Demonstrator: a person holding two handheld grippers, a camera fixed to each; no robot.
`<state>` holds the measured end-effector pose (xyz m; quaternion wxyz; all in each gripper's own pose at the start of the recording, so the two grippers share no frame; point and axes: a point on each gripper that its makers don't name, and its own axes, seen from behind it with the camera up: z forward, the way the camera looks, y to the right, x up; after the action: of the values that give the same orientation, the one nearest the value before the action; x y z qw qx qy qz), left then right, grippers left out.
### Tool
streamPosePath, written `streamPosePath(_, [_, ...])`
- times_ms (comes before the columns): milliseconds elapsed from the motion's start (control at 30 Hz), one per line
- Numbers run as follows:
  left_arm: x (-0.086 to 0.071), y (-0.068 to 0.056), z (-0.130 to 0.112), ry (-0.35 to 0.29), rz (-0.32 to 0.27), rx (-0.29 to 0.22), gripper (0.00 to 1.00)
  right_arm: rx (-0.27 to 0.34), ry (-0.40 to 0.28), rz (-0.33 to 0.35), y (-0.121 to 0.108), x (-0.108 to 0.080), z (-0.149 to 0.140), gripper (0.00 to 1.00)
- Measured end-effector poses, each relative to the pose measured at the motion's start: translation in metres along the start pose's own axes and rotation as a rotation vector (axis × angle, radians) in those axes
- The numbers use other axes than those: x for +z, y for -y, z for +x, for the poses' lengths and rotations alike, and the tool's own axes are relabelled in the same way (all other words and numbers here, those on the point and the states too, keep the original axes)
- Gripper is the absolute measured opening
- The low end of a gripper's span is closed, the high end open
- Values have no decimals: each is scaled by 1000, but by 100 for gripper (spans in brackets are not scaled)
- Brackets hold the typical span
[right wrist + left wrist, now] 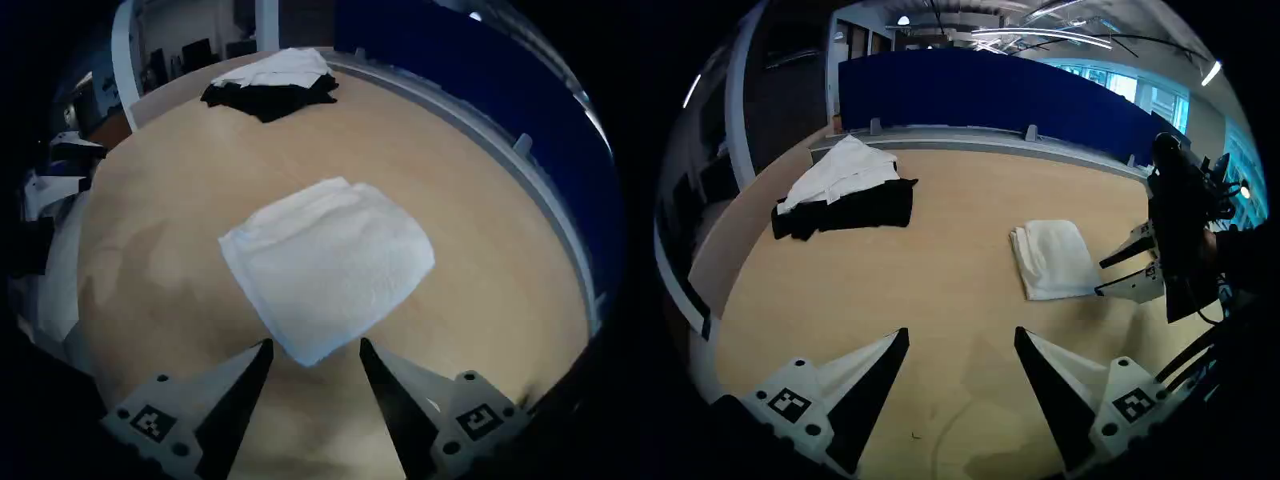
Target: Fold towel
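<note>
On the pale wood-grain table (944,264), right of centre as the left gripper view has it, lies the white terry-cloth towel (1052,256). It is flat and gathered into a compact rectangle of several layers, the stacked edges showing along its left side. A heap of white and black cloths (844,192) sits well apart at the far left, near the dark blue partition (984,88).

Left gripper (960,344): fingers spread wide, nothing between them, over bare table and well short of the towel.

Right gripper (316,344): fingers parted and holding nothing. In the right gripper view the nearest corner of the towel (332,264) lies just ahead of and between the tips. In the left gripper view the right gripper (1100,277) stands at the towel's right edge. Contact with the cloth cannot be confirmed.

Handling assessment: the towel appears light, soft and limp, with a nubby pile that should grip well and not slip. It will sag and its layers may splay if lifted by one point. It is not fragile. The recommended hold is a pinch through all layers at a corner or along the layered edge, with one gripper at each end of that edge if a further fold is wanted. As it lies, the fold looks largely complete.
</note>
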<state>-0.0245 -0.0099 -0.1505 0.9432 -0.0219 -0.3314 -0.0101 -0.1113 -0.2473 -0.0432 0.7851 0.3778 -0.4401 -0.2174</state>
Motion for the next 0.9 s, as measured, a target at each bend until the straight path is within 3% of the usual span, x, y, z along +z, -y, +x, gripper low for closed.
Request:
streamPosePath(200, [-1,2,0,-1,-1,-4,98,21,13,15,5,5,-9,63])
streamPosePath(567, [0,2,-4,0,0,1,99,40,25,8,5,8,-17,16])
streamPosePath(667, [-1,2,-4,0,-1,3,98,45,21,4,5,8,-16,11])
streamPosePath(900, [-1,0,-4,0,-4,6,98,46,21,-9,2,9,-17,13])
